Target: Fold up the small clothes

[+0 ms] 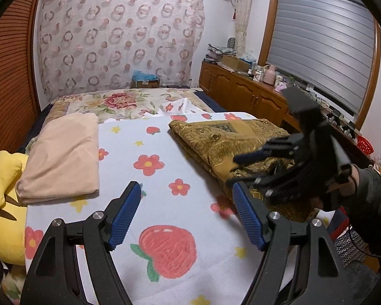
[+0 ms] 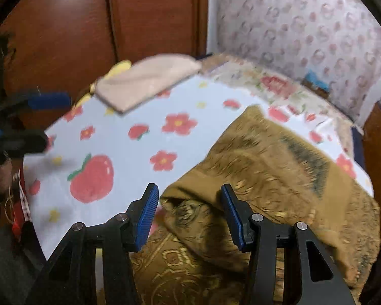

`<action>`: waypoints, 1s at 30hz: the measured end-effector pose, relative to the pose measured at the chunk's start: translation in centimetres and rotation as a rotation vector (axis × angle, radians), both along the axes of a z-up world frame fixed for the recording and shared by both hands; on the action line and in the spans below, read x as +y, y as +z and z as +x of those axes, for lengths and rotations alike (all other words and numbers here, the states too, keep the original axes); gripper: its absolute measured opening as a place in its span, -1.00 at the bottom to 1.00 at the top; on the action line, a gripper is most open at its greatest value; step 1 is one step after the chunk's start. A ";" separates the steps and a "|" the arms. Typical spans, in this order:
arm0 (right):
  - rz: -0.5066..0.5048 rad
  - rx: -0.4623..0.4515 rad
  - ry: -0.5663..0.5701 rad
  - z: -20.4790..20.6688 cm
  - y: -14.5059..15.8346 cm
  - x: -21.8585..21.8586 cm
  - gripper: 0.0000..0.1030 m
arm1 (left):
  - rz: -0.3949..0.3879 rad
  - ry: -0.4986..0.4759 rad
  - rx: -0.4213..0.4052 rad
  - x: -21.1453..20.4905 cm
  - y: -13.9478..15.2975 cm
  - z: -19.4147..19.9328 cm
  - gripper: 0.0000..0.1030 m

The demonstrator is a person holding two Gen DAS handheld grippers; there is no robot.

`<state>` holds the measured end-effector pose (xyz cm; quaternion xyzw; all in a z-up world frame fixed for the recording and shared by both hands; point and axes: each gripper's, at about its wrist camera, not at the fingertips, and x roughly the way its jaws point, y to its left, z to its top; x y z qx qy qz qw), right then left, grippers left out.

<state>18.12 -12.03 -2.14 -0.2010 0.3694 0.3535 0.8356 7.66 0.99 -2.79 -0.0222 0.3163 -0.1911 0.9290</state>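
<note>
Right now the right gripper [image 2: 188,213] hangs open with nothing gripped, a corner of the gold cloth [image 2: 279,167] directly beneath, its length stretching away rightward. Farther left, the open left gripper [image 1: 188,214] hovers over bare blanket [image 1: 144,137].

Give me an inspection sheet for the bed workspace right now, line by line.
Surface: white blanket with flower and fruit print, spread flat on the bed.
Job's things: beige garment folded at one side; gold patterned cloth lies rumpled opposite.
Clutter: yellow plush toy at the bed's edge.
Grippers: left gripper open over bare blanket; right gripper open above the gold cloth, jaws gripping nothing.
Cables: thin black cable by the sleeve.
Surroundings: wooden cabinet crowded with items; window blind.
</note>
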 end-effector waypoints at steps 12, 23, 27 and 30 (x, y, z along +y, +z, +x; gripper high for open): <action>0.030 0.009 -0.021 3.3 3.0 -1.7 -0.87 | -0.016 -0.012 0.009 -0.1 -0.4 0.1 0.47; 0.040 -0.197 -0.605 12.6 8.1 -13.8 -0.48 | -0.009 -0.039 0.028 -1.4 -1.0 0.3 0.47; 0.027 -0.185 -0.629 12.1 7.0 -16.4 -0.45 | -0.006 -0.050 0.032 -1.9 -1.3 0.3 0.47; 0.051 -0.158 -0.637 9.9 5.9 -16.4 -0.30 | -0.009 -0.054 0.036 -2.3 -1.4 0.5 0.47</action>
